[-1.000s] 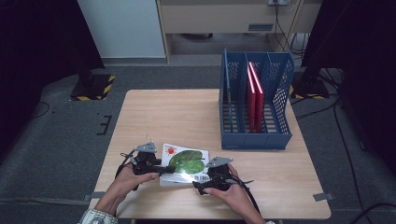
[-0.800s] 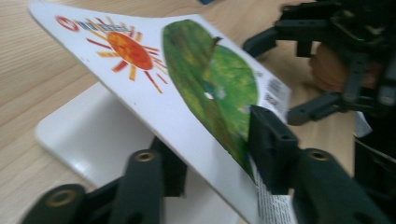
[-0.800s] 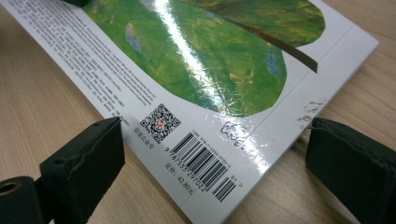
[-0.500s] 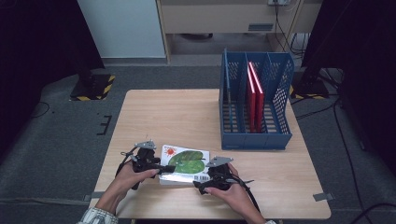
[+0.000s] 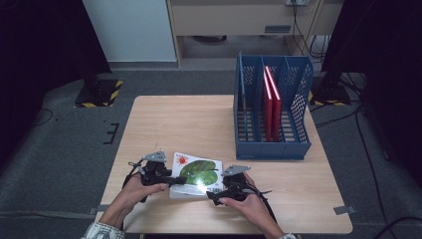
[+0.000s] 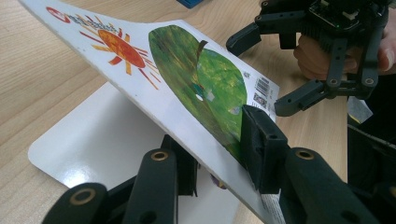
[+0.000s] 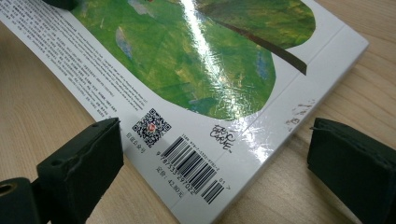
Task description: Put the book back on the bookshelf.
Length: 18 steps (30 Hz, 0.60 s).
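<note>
Presently: book [image 5: 196, 174] cover pinched, lifted by left gripper [image 6: 219, 161], jaws just closed; right gripper [image 7: 210, 163] held wide at book's 3 o'clock corner.

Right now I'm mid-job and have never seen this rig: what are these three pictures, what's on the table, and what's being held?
No robot here: a person holds a two-jaw hand tool in each hand. The high view looks down on the wooden table; the other two pictures come from cameras riding on each tool, looking along its black jaws.

On the table lies a picture book showing a green leaf and a sun, barcode side up. Farther back stands a blue file rack with red books upright inside.

The left gripper has just been closing and now pinches the book's cover, lifting it off the white page beneath. The right gripper is open, its jaws either side of the book's barcode corner without touching.
</note>
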{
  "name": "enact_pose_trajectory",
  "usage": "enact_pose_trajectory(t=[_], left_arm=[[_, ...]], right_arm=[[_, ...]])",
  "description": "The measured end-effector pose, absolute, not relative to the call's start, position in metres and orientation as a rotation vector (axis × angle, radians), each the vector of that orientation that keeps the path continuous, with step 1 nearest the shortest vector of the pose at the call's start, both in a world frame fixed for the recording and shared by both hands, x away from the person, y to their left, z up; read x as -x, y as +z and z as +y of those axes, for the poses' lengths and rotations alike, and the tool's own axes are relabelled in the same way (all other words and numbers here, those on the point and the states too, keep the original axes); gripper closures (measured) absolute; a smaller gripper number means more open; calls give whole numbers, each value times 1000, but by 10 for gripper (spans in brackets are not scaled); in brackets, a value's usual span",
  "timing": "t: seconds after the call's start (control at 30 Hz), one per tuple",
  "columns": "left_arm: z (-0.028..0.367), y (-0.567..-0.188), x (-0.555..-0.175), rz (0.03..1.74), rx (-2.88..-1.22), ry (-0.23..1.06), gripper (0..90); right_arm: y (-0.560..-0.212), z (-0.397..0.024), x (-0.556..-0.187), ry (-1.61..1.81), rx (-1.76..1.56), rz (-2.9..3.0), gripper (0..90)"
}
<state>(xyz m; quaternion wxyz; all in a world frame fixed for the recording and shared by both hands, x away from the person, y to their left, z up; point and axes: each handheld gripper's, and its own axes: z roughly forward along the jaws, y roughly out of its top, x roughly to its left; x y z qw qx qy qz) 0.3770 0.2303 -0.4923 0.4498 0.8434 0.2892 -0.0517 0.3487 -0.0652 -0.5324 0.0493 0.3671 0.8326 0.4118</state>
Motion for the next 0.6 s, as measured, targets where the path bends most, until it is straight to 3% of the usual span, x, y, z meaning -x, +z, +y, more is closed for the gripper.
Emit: enact_pose_trajectory(t=[0.6], left_arm=[[231, -489, -372, 631, -2114, -80, 682]], right_arm=[[-535, -61, -349, 1228, -1054, 2565, 7]])
